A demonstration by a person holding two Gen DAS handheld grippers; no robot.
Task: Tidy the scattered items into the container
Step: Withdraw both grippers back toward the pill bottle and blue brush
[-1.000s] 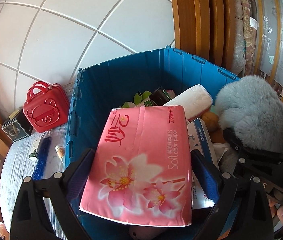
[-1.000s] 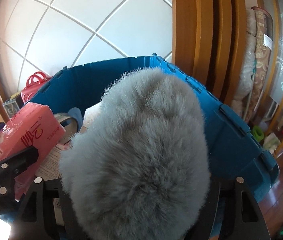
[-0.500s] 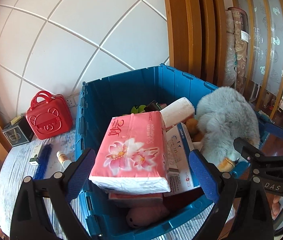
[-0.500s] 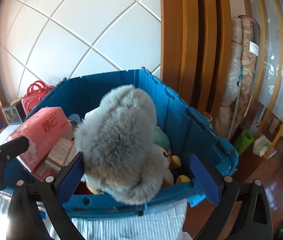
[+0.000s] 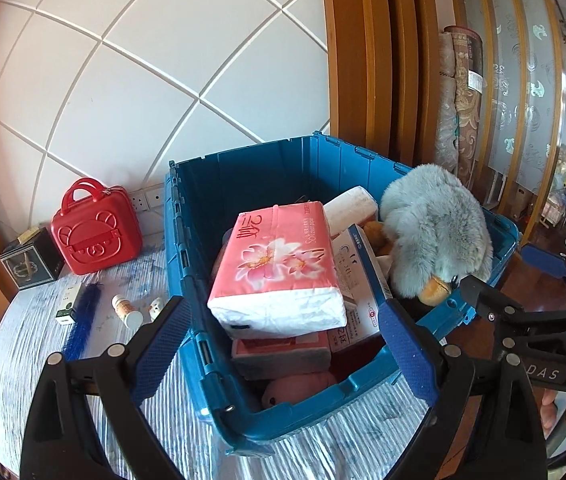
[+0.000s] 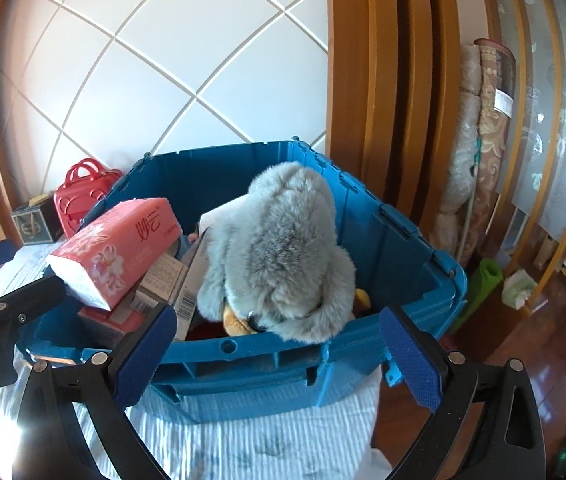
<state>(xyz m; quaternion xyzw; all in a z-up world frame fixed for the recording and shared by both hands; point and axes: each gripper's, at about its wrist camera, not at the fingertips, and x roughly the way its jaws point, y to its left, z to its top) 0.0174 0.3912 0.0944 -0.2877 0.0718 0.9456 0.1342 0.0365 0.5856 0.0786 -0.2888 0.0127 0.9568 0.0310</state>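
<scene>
On the cloth-covered counter (image 5: 35, 344), against the tiled wall: one blue container (image 5: 187, 248), open-topped, filled near to its rim.

Contents, as far as they show:
- pink tissue pack (image 5: 283, 268), topmost, lying tilted across the left half
- grey plush toy (image 6: 283, 248), heaped in the right half, its lower end sagging over the near rim
- white roll (image 5: 349, 208), toward the back, between pack and plush
- printed cartons (image 5: 357, 280), flat under the tissue pack
- a pink soft item (image 5: 299, 386), low in the near corner, mostly hidden

Outside the container, to its left on the counter: small pill bottle (image 5: 127, 310), blue brush (image 5: 85, 314), small white box (image 5: 67, 304), a tiny pale object (image 5: 156, 307) too small to name, red toy case (image 5: 95, 228), dark box (image 5: 33, 258).

Left gripper (image 5: 283, 340): fingers spread wide, holding nothing, poised over the near rim. Right gripper (image 6: 279, 354): fingers likewise wide apart and empty, just short of the plush.

Step in hand, by my reckoning: a drop-off just finished, both tools free. The next move would call for the left gripper to swing over to the small items left of the container, the bottle or brush being nearest. The plush may want nudging inward, lest it slip over the edge.
</scene>
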